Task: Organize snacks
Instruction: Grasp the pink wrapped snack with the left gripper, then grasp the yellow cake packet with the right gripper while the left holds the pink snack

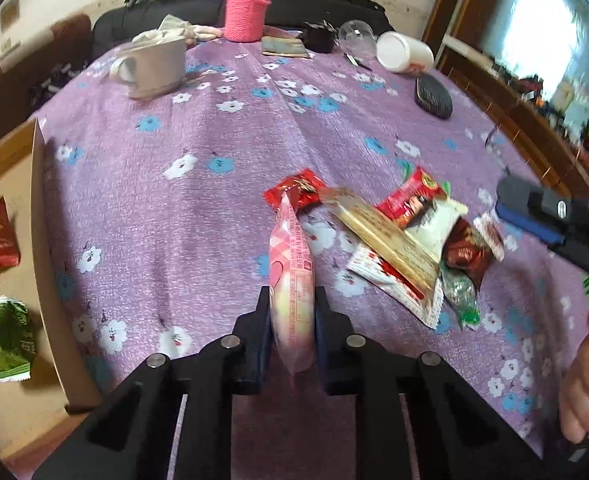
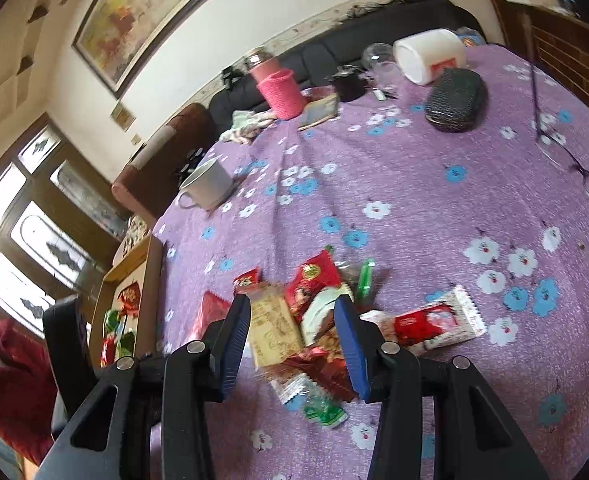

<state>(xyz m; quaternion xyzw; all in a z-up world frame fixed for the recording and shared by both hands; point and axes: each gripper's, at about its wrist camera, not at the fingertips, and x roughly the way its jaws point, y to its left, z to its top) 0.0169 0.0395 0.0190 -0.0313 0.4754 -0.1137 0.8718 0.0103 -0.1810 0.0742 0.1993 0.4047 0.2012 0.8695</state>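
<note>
Jaws of the left gripper pinch a pink packet, right gripper is spread above the snack pile on the desk; few snacks lie in the cardboard box, so most remains.

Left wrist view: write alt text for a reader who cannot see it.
The left gripper clamps a pink checked snack packet above a purple flowered tablecloth. A pile of snack packets lies to its right, a cardboard box at left.
</note>
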